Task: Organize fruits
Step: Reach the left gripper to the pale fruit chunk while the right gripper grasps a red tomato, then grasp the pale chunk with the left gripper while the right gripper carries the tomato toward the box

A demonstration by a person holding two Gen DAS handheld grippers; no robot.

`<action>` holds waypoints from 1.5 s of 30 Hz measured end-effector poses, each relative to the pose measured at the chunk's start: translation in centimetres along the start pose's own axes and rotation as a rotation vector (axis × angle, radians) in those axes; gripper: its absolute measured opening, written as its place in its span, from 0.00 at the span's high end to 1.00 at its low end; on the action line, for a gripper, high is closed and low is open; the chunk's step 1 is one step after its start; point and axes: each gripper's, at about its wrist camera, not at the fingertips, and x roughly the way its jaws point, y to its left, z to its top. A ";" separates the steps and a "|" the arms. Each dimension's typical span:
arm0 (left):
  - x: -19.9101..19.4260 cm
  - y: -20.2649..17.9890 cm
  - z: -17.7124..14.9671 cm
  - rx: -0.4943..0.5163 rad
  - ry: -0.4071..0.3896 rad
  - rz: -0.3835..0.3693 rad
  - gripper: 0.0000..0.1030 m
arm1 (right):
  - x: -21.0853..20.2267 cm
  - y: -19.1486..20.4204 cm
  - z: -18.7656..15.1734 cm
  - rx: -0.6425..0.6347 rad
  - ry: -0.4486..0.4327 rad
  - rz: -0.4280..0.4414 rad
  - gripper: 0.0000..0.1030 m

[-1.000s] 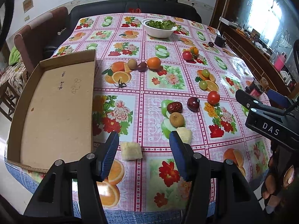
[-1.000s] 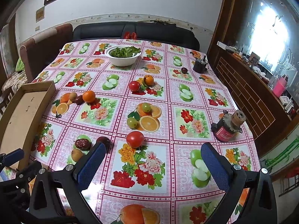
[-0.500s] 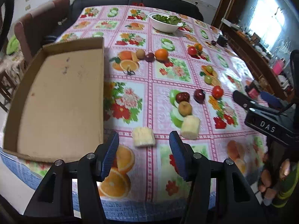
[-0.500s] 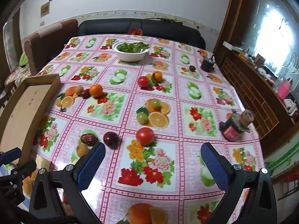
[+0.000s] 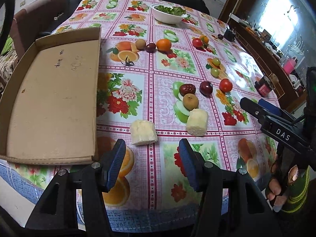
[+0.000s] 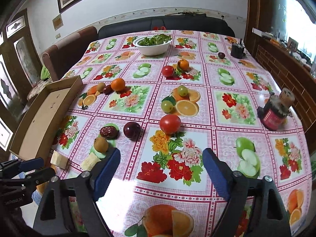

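Note:
My left gripper is open and empty, just short of a pale cut chunk near the table's front edge. A second pale chunk lies to its right, below a brown pear, a red date, a dark plum and a tomato. An empty cardboard tray lies at the left. My right gripper is open and empty, low over the cloth in front of the tomato and plum.
Farther back are an orange, two green grapes, another tomato and orange, and a white bowl of greens. A red-labelled jar stands at the right edge. A sofa and chair ring the table.
The left gripper has swung its view and come lower toward the near pale chunk. The right gripper has moved forward and down toward the tomato and plum. Both stay open.

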 end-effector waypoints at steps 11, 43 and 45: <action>2.0 0.6 0.6 -0.030 0.028 0.002 0.47 | 3.3 -1.6 1.4 0.039 0.019 0.025 0.42; 0.4 -1.9 1.8 0.058 -0.055 0.016 0.72 | 3.3 -1.1 1.5 0.056 0.034 0.108 0.65; -0.1 -1.8 1.9 0.056 -0.069 0.022 0.72 | 2.7 -0.5 1.5 0.045 0.026 0.117 0.65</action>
